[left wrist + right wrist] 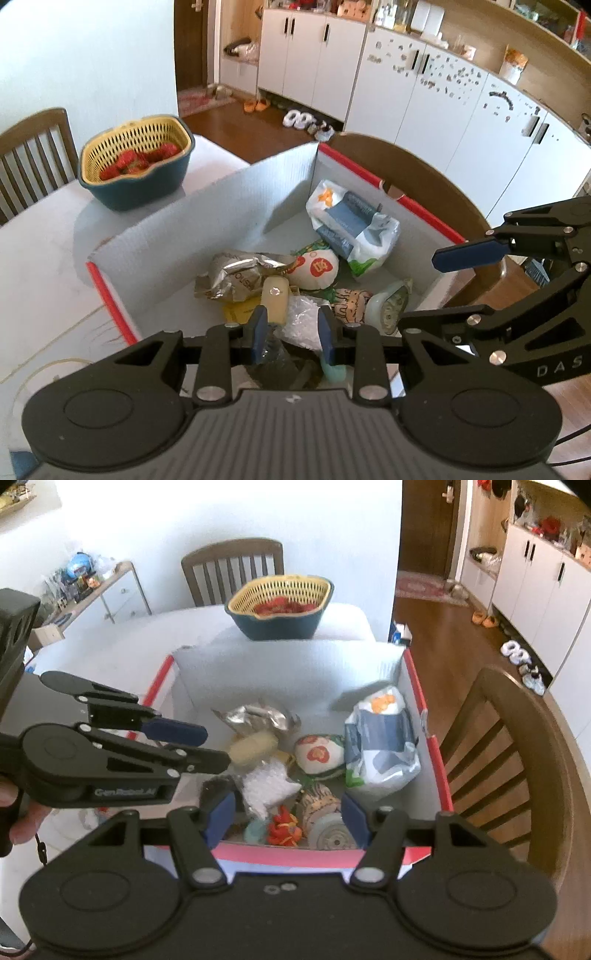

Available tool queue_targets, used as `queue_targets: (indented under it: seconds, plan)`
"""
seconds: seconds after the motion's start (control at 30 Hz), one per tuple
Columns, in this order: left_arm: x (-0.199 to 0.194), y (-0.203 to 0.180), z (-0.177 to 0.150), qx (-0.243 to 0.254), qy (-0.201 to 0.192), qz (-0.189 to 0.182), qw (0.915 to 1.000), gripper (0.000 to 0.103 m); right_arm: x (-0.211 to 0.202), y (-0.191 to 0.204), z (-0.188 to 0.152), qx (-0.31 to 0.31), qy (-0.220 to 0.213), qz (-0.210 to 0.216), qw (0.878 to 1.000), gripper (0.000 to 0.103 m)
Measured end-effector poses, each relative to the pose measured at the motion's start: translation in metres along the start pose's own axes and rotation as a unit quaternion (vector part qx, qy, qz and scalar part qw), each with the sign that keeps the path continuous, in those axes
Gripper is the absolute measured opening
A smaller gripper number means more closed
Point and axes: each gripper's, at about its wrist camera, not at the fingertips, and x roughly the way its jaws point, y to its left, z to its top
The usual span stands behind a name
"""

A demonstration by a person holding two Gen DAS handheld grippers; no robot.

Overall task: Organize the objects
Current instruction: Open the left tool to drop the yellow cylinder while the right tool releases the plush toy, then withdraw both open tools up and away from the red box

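A cardboard box (221, 206) with red edges stands on the white table. It holds a blue-and-white bag (351, 221), a silver foil packet (236, 273), a round white pouch with a red emblem (317, 267), a cream block (275, 299) and a bubble-wrap bag (301, 317). My left gripper (292, 332) hovers over the near end of the box, its jaws a little apart with nothing pressed between them. My right gripper (288, 818) hangs above the box's near edge (288, 856), open wide and empty. An orange-red item (282, 829) and a patterned roll (321, 805) lie below it.
A yellow strainer basket in a teal bowl (136, 162), with red fruit inside, sits on the table behind the box. Wooden chairs stand at the far side (232, 565) and to the right of the box (517, 746). A person's hand (22, 823) holds the left gripper.
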Motion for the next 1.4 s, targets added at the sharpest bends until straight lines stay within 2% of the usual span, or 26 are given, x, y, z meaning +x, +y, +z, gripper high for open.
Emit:
queue_targets:
  seconds: [0.1,0.2,0.43,0.47,0.5,0.57,0.67,0.8,0.97,1.03,1.07,1.1,1.4]
  plan:
    - [-0.017,0.002,-0.004,0.005,-0.017,0.0,0.9998,0.029,-0.011,0.008,-0.002,0.001,-0.017,-0.001,1.0,0.064]
    - [-0.031,0.006,-0.009,0.007,-0.029,-0.001,0.9995,0.029,-0.024,0.017,-0.005,0.004,-0.04,-0.001,0.999,0.071]
    - [-0.061,0.019,-0.027,-0.006,-0.055,-0.003,0.9985,0.03,-0.046,0.04,-0.011,0.009,-0.083,0.002,0.996,0.077]
    - [-0.065,0.021,-0.03,-0.008,-0.057,-0.002,0.9983,0.036,-0.049,0.043,-0.013,0.01,-0.09,0.006,0.996,0.077]
    - [-0.07,0.023,-0.032,-0.012,-0.061,-0.001,0.9981,0.053,-0.052,0.047,-0.014,0.011,-0.095,0.007,0.995,0.079]
    - [-0.079,0.028,-0.038,-0.016,-0.074,0.0,0.9971,0.073,-0.057,0.053,-0.017,0.014,-0.105,0.006,0.994,0.081]
    - [-0.091,0.033,-0.043,-0.02,-0.085,0.003,0.9962,0.073,-0.063,0.062,-0.019,0.018,-0.118,0.004,0.993,0.084]
    - [-0.104,0.042,-0.049,-0.029,-0.095,0.005,0.995,0.084,-0.067,0.072,-0.021,0.024,-0.127,0.008,0.992,0.087]
    - [-0.12,0.05,-0.057,-0.037,-0.103,0.009,0.9939,0.086,-0.072,0.088,-0.024,0.018,-0.141,0.004,0.99,0.092]
    - [-0.125,0.053,-0.061,-0.042,-0.108,0.009,0.9932,0.093,-0.074,0.094,-0.026,0.015,-0.148,0.002,0.989,0.095]
    - [-0.127,0.054,-0.063,-0.046,-0.111,0.009,0.9927,0.101,-0.076,0.098,-0.027,0.014,-0.151,0.001,0.988,0.097]
    - [-0.129,0.055,-0.065,-0.048,-0.114,0.01,0.9923,0.103,-0.077,0.1,-0.028,0.015,-0.154,0.001,0.988,0.101]
    - [-0.138,0.06,-0.085,-0.064,-0.12,0.002,0.9908,0.103,-0.081,0.12,-0.04,0.019,-0.17,-0.01,0.985,0.102]
